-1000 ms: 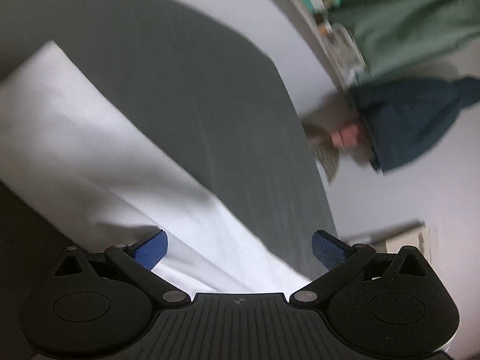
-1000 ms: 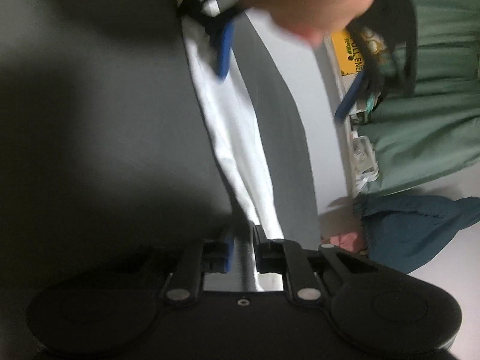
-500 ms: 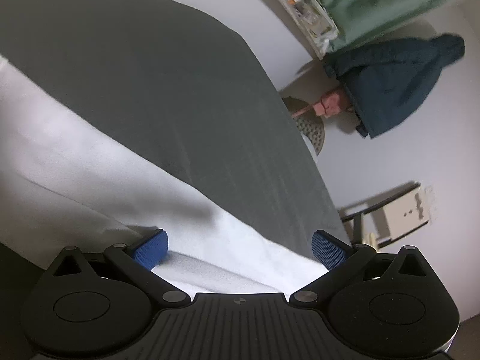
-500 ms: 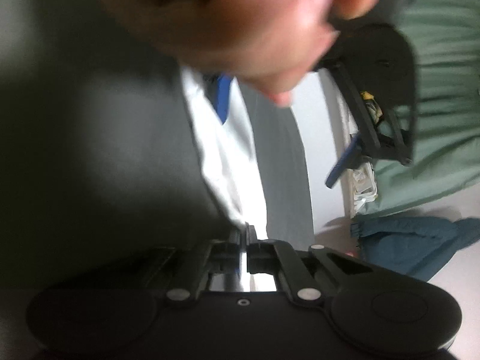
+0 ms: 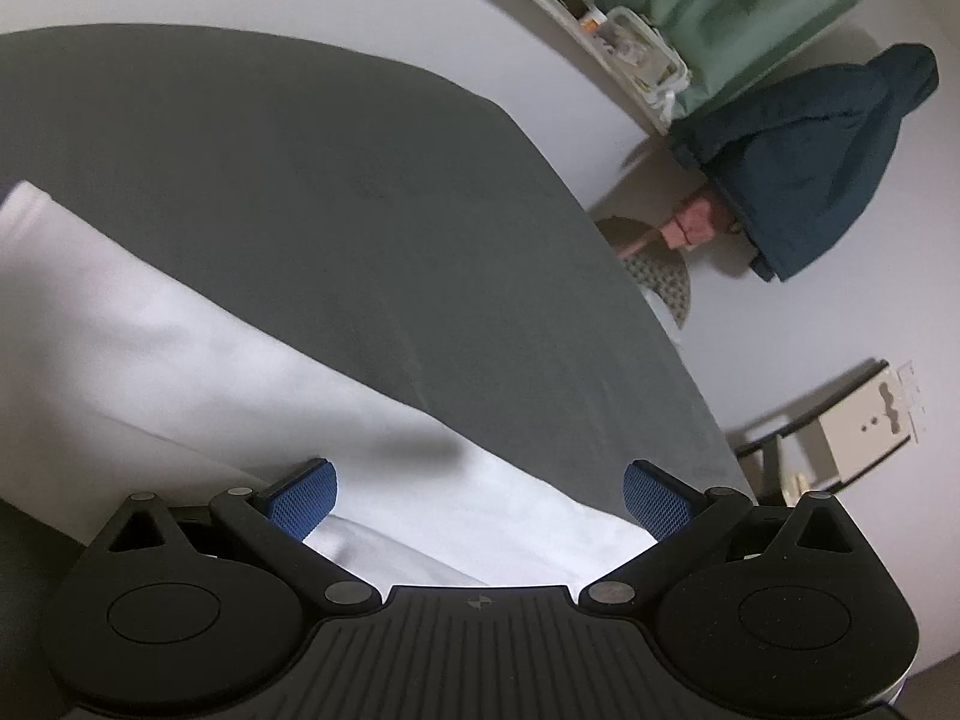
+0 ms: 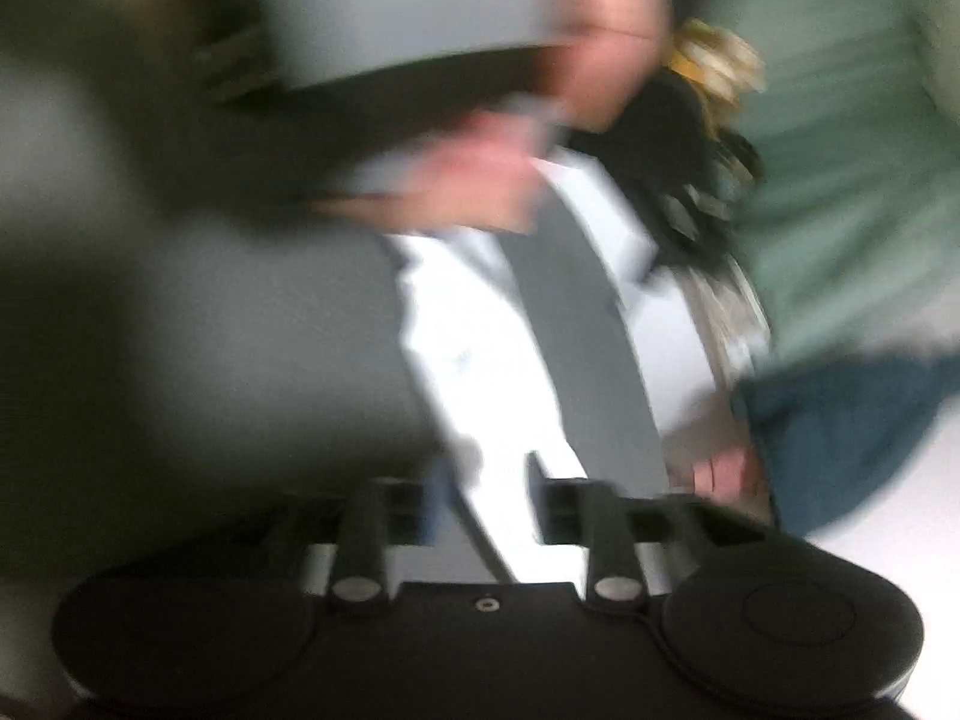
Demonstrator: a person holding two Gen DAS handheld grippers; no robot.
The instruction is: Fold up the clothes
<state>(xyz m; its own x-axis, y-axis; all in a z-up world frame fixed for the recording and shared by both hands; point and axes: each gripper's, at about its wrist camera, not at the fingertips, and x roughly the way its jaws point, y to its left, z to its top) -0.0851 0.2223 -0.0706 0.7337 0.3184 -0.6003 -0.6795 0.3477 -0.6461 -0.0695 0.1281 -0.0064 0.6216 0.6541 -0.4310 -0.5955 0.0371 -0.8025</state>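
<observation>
The white folded cloth garment (image 5: 180,360) lies across the lower left on the dark grey counter (image 5: 360,180). The left gripper (image 5: 480,501) fingers stand wide above it; the right gripper (image 6: 480,498) fingers are opening, cloth between them, unpinched.

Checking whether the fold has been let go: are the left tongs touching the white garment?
Cannot tell. In the left wrist view the left tongs stand wide open over the white garment; whether a pad rests on the cloth is unclear.
</observation>
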